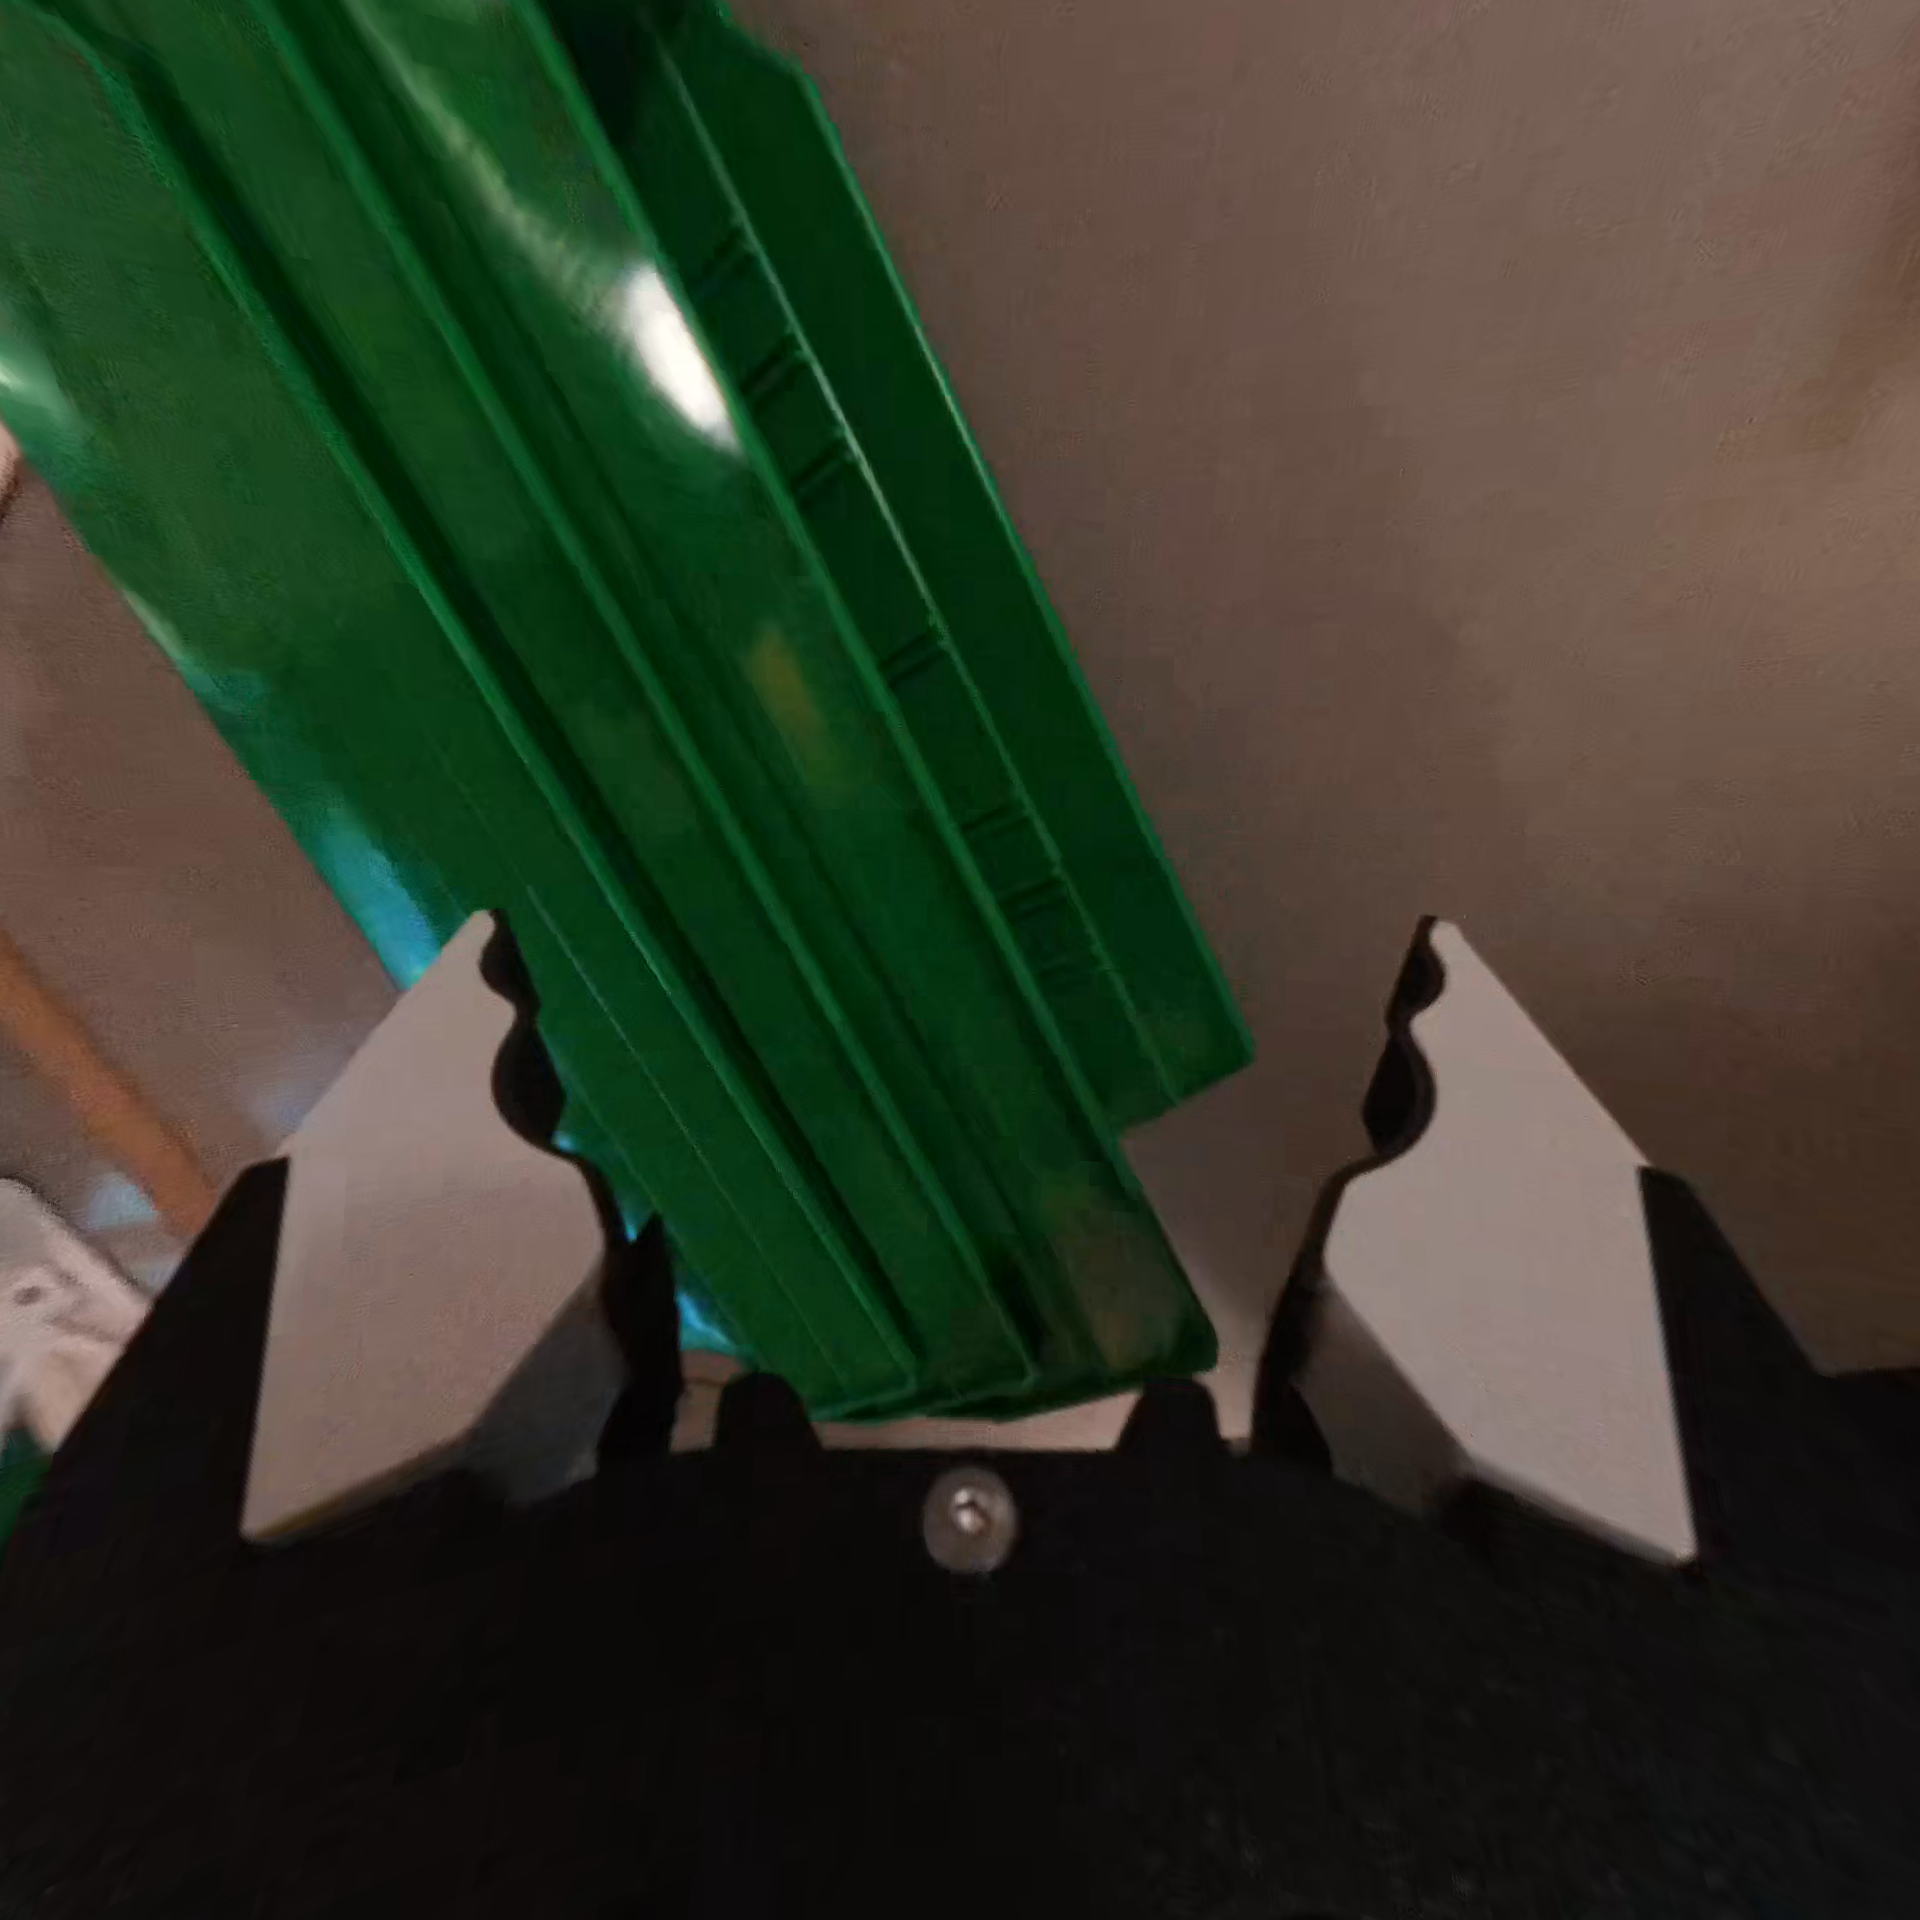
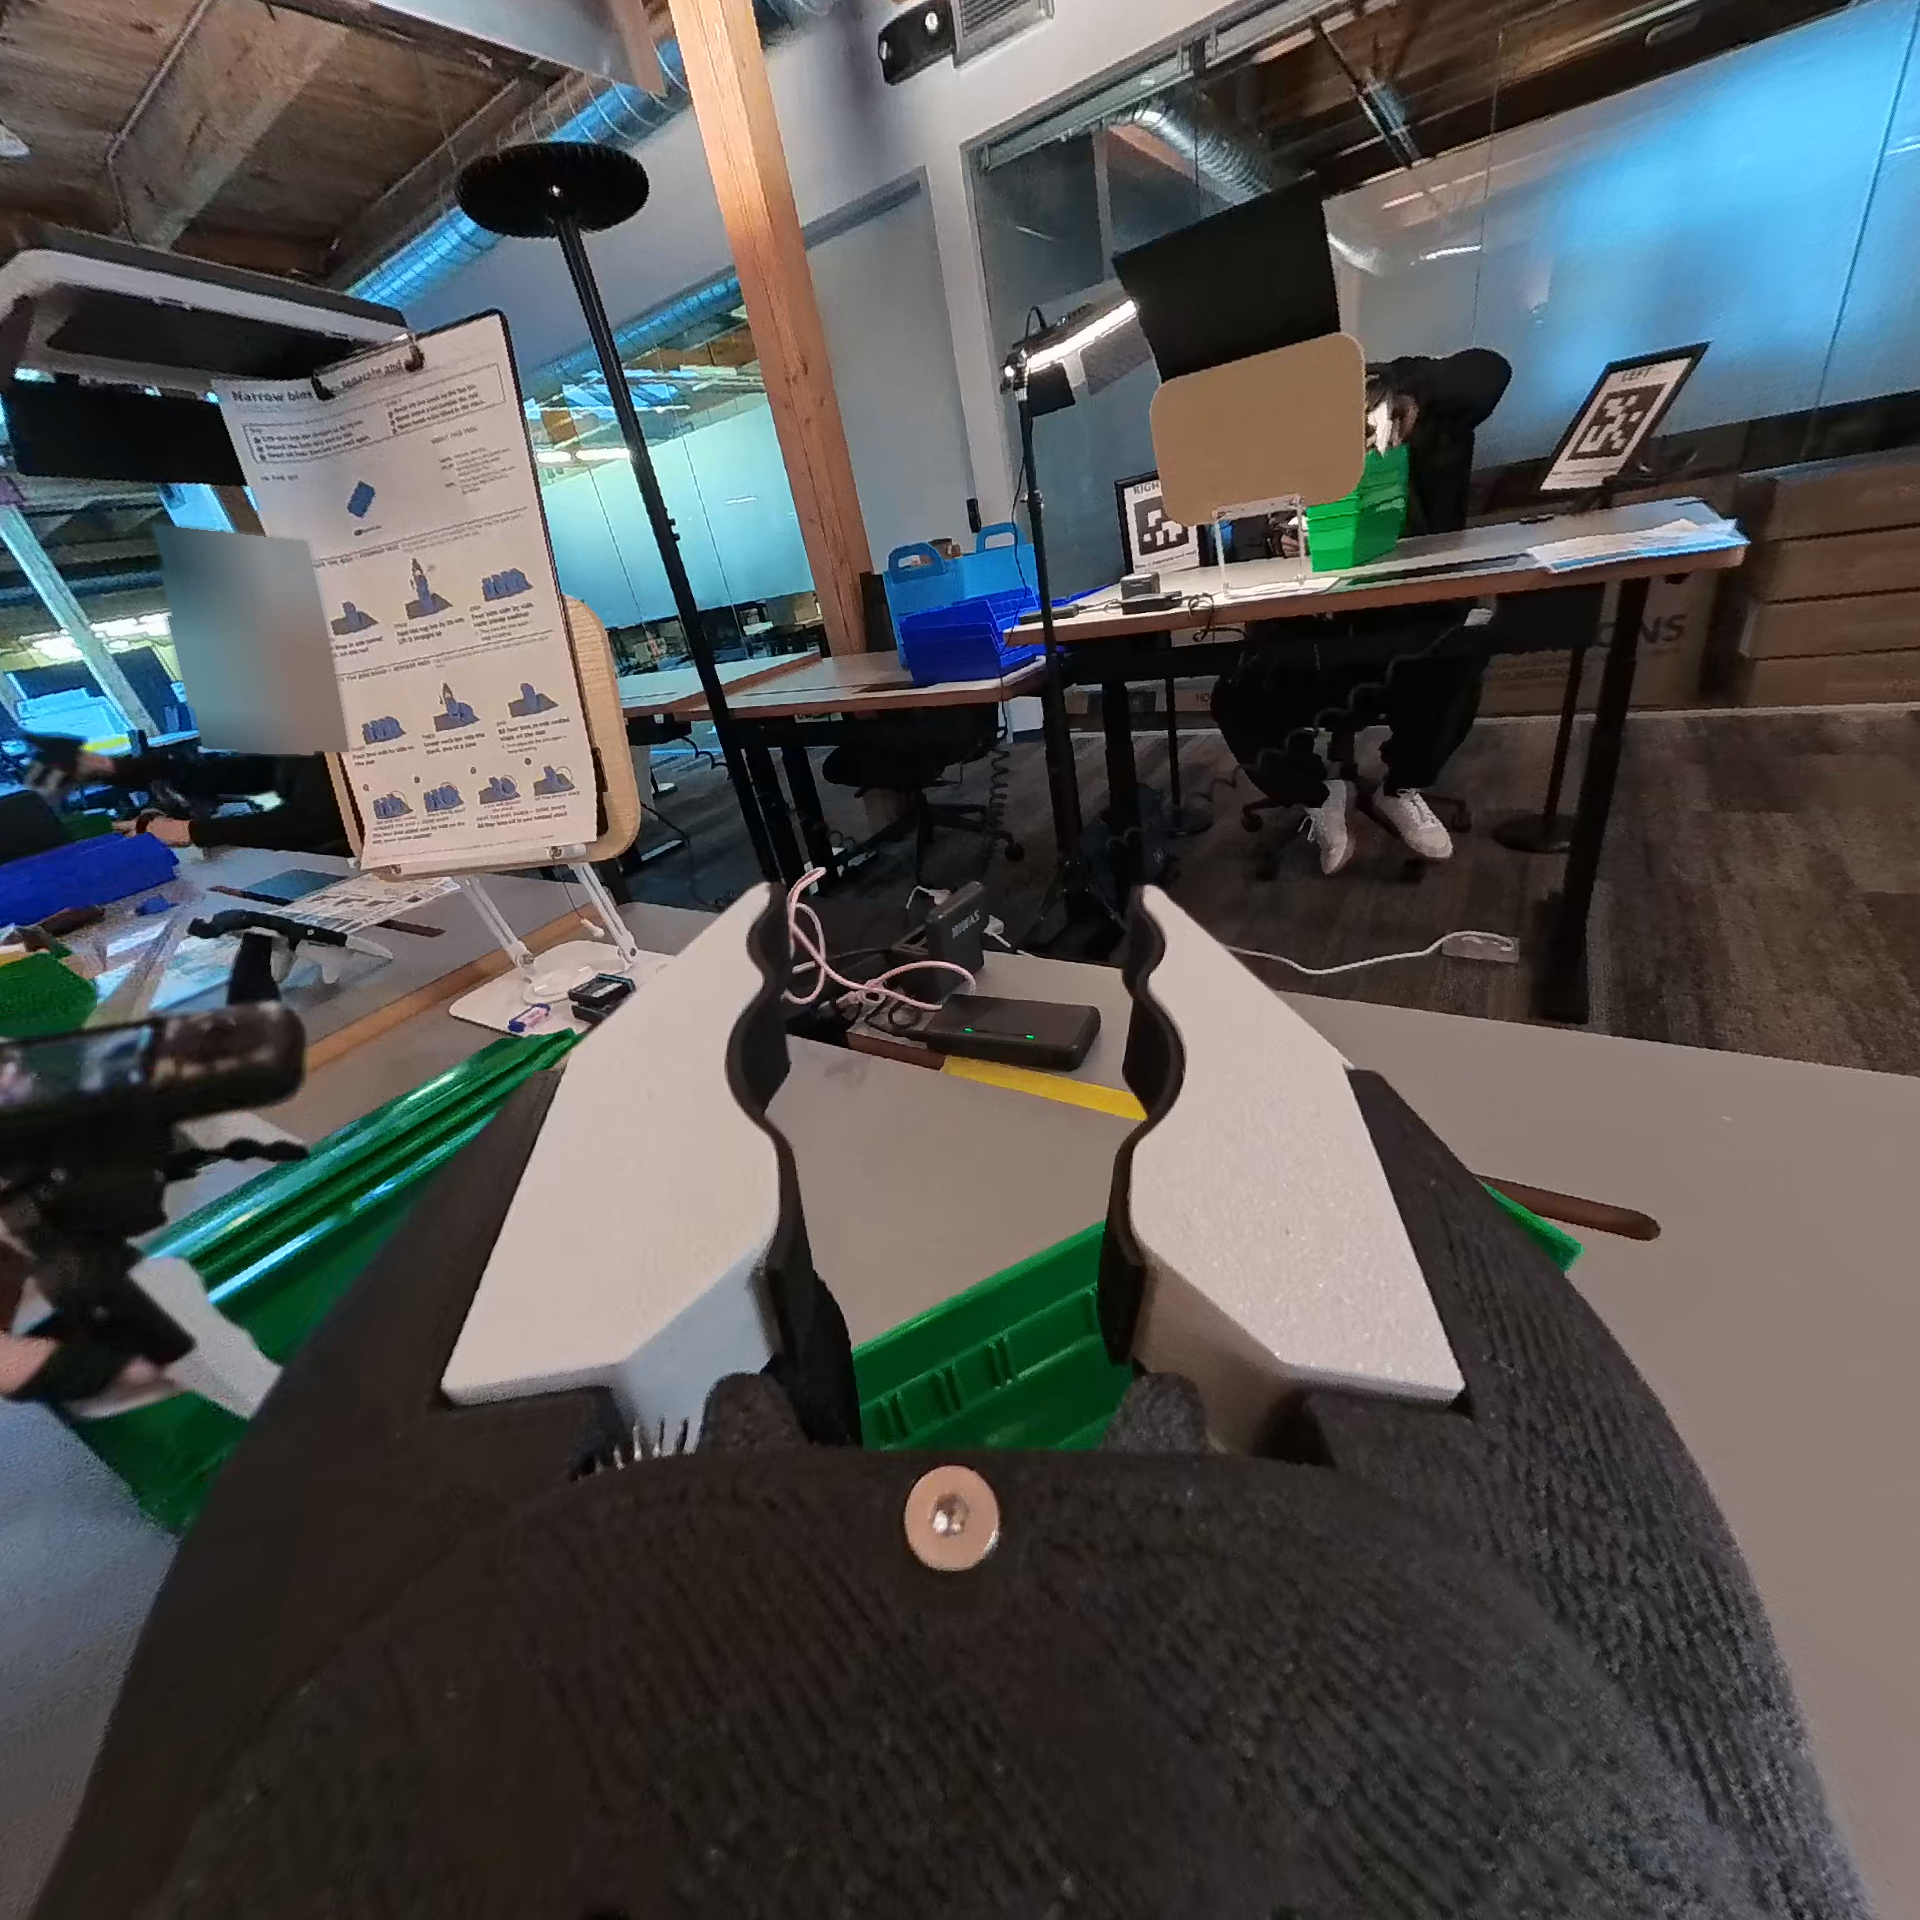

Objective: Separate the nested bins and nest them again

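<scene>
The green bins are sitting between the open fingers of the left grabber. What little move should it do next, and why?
Probably close the left gripper on the rims of the nested green bins. Its jaws stand wide open, and the stacked rim edges already lie between them, close beside one finger with a clear gap to the other. The right gripper is open too, above a bin, so nothing is gripped yet.

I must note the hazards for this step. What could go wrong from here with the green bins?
1. The left claw is open around the edge of the nested bins, not clamped, so it may close on several rims at once.
2. The right claw is also open, with a bin below its fingers, so nothing seems to hold the bins and they may slide on the table.
</scene>
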A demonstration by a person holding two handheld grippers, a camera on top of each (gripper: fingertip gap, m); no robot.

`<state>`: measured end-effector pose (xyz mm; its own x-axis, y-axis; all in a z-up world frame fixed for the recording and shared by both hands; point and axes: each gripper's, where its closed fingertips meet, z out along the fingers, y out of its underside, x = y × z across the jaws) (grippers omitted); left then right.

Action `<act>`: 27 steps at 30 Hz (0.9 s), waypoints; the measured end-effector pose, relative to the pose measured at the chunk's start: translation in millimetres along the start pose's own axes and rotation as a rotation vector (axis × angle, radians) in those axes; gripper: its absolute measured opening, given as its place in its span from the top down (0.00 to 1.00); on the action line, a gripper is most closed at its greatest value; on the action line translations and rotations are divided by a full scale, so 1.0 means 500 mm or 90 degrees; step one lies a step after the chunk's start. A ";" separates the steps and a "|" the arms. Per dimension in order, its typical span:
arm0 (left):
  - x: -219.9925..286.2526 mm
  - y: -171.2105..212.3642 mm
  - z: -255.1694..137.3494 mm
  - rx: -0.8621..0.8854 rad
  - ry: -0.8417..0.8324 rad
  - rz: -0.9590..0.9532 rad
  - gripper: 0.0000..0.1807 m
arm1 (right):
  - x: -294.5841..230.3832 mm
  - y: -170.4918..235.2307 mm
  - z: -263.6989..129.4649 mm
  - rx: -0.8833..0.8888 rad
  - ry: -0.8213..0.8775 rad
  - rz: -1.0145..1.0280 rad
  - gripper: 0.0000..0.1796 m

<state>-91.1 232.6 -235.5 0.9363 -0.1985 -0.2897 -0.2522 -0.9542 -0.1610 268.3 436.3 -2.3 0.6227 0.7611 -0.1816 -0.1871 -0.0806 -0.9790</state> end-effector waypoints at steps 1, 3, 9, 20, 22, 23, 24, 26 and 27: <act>-0.005 -0.003 0.009 -0.004 -0.053 0.038 0.17 | -0.002 0.002 0.002 -0.004 -0.002 -0.001 0.64; -0.028 0.002 0.020 -0.028 -0.155 0.074 0.22 | -0.008 0.007 0.005 -0.011 -0.006 -0.006 0.64; -0.093 0.060 0.033 -0.133 -0.332 0.059 0.41 | -0.020 0.013 0.012 -0.023 -0.016 -0.016 0.64; -0.246 0.116 -0.021 -0.057 -0.229 -0.068 0.94 | -0.021 0.017 0.018 -0.029 -0.018 -0.020 0.65; -0.243 0.131 -0.015 -0.039 -0.026 -0.181 0.94 | -0.020 0.017 0.017 -0.029 -0.017 -0.020 0.65; -0.240 0.134 -0.010 -0.029 0.070 -0.221 0.94 | -0.019 0.017 0.017 -0.029 -0.015 -0.020 0.65; -0.239 0.138 -0.005 -0.020 0.150 -0.245 0.94 | -0.018 0.017 0.016 -0.029 -0.014 -0.020 0.65; -0.254 0.151 0.013 -0.007 0.232 -0.268 0.94 | -0.015 0.017 0.015 -0.029 -0.011 -0.019 0.65; -0.266 0.159 0.025 -0.001 0.235 -0.258 0.93 | -0.014 0.016 0.014 -0.027 -0.009 -0.019 0.65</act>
<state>-238.7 185.8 -221.7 0.9819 0.1198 0.1465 0.1468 -0.9707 -0.1900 257.3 435.1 -8.3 0.6170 0.7723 -0.1512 -0.1356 -0.0850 -0.9871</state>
